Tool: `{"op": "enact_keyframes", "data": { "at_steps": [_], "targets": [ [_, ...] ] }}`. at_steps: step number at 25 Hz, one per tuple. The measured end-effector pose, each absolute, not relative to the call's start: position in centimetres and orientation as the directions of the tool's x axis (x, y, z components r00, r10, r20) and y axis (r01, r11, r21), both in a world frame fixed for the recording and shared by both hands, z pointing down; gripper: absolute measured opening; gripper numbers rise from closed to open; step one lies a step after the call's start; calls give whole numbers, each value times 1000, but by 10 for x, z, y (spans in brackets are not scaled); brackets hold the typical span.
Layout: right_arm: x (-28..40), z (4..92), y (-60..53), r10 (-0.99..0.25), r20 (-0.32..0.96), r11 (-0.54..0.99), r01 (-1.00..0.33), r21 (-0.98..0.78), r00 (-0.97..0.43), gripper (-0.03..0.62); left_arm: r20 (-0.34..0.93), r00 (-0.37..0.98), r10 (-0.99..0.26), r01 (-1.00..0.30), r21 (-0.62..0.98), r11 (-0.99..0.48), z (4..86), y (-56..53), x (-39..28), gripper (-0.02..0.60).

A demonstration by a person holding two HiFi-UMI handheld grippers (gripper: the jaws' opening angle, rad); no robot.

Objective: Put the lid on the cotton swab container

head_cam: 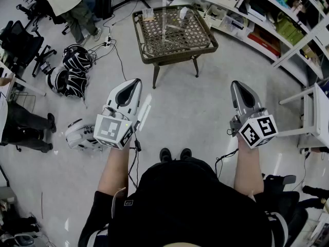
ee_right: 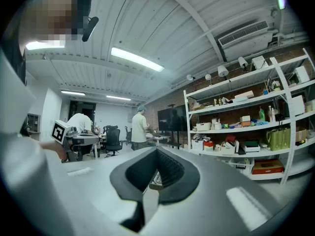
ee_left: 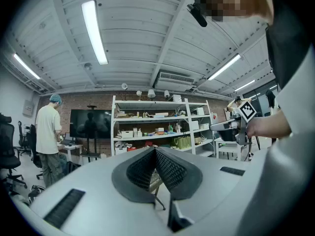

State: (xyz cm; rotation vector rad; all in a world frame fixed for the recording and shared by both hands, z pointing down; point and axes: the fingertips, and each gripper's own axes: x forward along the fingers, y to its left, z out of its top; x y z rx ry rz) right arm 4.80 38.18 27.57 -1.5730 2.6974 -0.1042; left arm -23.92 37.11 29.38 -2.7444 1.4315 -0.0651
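Observation:
A low wire-mesh table (head_cam: 201, 46) stands on the floor ahead of me. On its top are a clear upright container (head_cam: 164, 19), a small box-like item (head_cam: 148, 15) and a small white piece (head_cam: 183, 12); which one is the lid is too small to tell. My left gripper (head_cam: 134, 83) and right gripper (head_cam: 237, 85) are raised at waist height, well short of the table, pointing forward. Both are shut with nothing between the jaws. In the left gripper view the jaws (ee_left: 155, 152) meet, and in the right gripper view they (ee_right: 157, 154) meet too. A sliver of the table shows below each pair.
Shelving (head_cam: 267, 19) full of boxes runs along the right. A white stool frame (head_cam: 311, 112) is beside my right arm. Black bags and helmets (head_cam: 74, 71), cables and office chairs (head_cam: 23, 42) lie at the left. A person (head_cam: 67, 4) stands at the far left.

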Motion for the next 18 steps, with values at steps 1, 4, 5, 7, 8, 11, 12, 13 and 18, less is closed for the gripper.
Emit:
{"op": "enact_keyframes", "data": {
  "at_steps": [1, 4, 5, 7, 8, 11, 12, 13, 18],
  "targets": [
    [49, 275, 382, -871, 19, 488, -870, -70, -491, 5, 18, 568, -823, -821, -53, -568, 293, 370, -239, 5],
    [54, 272, 383, -875, 15, 482, -873, -81, -484, 5, 32, 564, -825, -825, -33, -564, 294, 368, -237, 5],
    [57, 271, 384, -876, 13, 480, -873, -84, -482, 5, 39, 565, -824, -824, -28, -566, 295, 368, -234, 5],
    [64, 272, 385, -876, 11, 478, -873, -93, -481, 5, 52, 566, -823, -822, -30, -568, 298, 368, -225, 5],
    [68, 274, 386, -876, 10, 480, -872, -100, -483, 5, 53, 565, -823, -823, -36, -567, 298, 369, -220, 5],
    [82, 276, 391, -871, -3, 487, -863, -134, -491, 6, 36, 552, -833, -831, -56, -553, 297, 371, -205, 5],
    [87, 276, 392, -870, -11, 489, -860, -146, -492, 6, 29, 545, -838, -835, -68, -546, 296, 371, -199, 5],
    [93, 276, 392, -870, -19, 490, -858, -156, -493, 6, 25, 542, -840, -836, -82, -542, 295, 372, -193, 6],
    [120, 276, 396, -868, -40, 493, -847, -197, -496, 8, 32, 568, -822, -812, -137, -567, 292, 376, -154, 6]
  ]
}}
